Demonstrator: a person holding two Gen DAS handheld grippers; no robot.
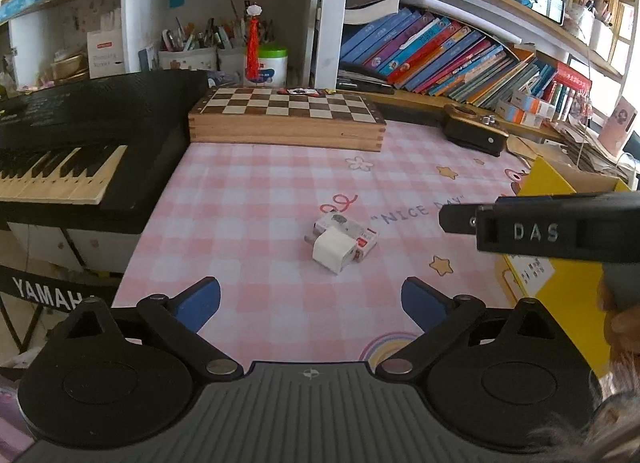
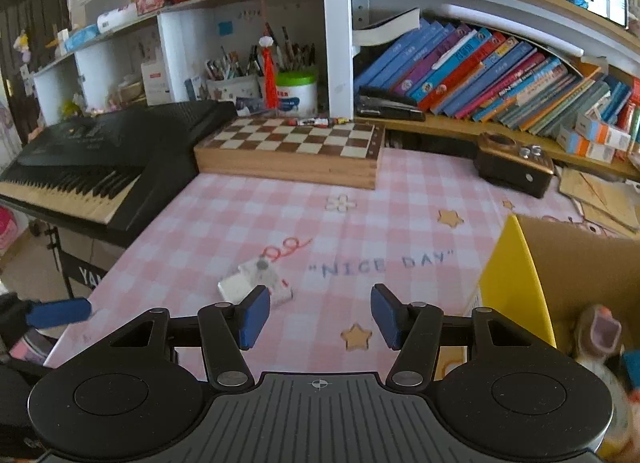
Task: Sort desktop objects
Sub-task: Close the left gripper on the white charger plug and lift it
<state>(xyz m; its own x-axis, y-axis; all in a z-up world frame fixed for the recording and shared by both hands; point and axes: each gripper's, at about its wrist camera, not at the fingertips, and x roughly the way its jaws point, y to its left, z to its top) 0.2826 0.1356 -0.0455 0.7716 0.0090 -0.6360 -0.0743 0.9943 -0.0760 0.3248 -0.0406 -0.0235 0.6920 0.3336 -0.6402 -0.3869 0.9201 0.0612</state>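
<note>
Charger (image 1: 334, 250) alone on counter (image 1: 248, 191), awaiting pickup; left gripper (image 1: 311, 303) and right gripper (image 2: 320, 317) jaws open, empty.

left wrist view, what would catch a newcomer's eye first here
The pink checked desk mat fills the middle, with a small white charger leaning on a little white box near its centre, just ahead of the open left gripper. A wooden chessboard box sits at the back, a black keyboard on the left, and a yellow cardboard box at the right edge.
</note>
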